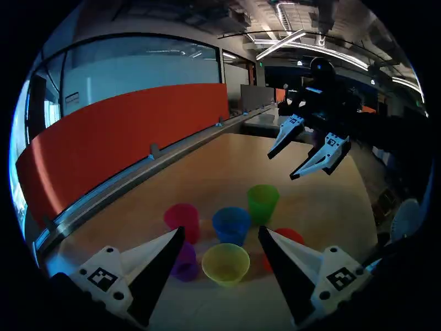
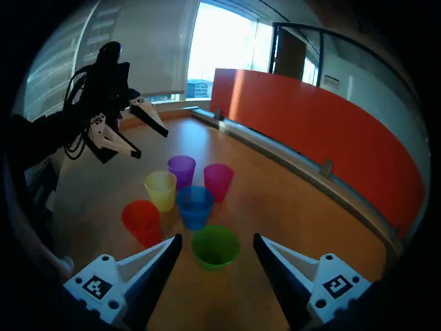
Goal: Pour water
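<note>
Dead ahead of left claw (image 1: 219, 228), wide and empty, stands yellow cup (image 1: 225, 263) upright; right claw (image 2: 216, 236), wide and empty too, has green cup (image 2: 215, 246) just ahead of its tips.

A wooden table (image 2: 308, 220) is carrying 6 plastic cups, all standing upright with mouths up in 1 tight cluster. The blue cup (image 2: 194, 205) is sitting in the middle. The green cup (image 2: 215, 245), red cup (image 2: 142, 220), yellow cup (image 2: 161, 188), purple cup (image 2: 181, 168) and pink cup (image 2: 218, 179) are ringing it closely, with bare wood stretching around them.
</note>
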A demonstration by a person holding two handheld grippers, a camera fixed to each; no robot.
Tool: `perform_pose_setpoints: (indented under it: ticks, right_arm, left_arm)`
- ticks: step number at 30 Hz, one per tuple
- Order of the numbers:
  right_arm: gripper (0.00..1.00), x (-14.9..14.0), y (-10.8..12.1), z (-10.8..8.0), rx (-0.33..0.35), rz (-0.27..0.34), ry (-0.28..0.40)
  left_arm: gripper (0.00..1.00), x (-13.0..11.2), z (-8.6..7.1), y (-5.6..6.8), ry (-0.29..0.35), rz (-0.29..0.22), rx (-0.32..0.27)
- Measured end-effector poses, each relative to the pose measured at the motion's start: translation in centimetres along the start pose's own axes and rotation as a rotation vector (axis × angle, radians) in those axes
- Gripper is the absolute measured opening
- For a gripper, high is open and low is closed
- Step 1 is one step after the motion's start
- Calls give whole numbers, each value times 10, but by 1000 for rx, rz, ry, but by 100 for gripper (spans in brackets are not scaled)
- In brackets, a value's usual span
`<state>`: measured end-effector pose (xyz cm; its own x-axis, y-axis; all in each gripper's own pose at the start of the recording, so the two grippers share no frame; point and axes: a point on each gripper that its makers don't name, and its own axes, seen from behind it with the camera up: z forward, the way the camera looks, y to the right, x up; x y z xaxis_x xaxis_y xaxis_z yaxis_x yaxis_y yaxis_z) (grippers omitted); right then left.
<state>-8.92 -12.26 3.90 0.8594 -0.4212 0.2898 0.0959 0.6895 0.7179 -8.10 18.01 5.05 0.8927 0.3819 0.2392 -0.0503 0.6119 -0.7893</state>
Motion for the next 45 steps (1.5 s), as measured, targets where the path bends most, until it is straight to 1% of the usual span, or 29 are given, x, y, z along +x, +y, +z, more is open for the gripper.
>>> perform_pose_setpoints:
  ticks: [9, 15, 23, 32, 39, 45]
  right_arm:
    - [100, -22, -1, 15, 9, 18, -30]
    - [100, -31, -2, 21, 17, 24, -44]
    - [100, -39, -4, 29, 28, 22, -60]
    - [100, -45, -5, 48, 32, 19, -77]
    - [100, -46, -6, 66, 35, 23, -78]
    - [100, -50, -7, 74, 38, 23, -88]
  left_arm:
    - [99, -17, 13, 3, -33, 8, -16]
    - [100, -22, 18, 2, -43, 6, -19]
    - [100, -22, 20, 1, -44, 10, -17]
    - [99, -23, 21, 3, -44, 22, -15]
    - [100, -21, 22, 5, -37, 17, -18]
    - [99, -21, 20, 3, -38, 23, -11]
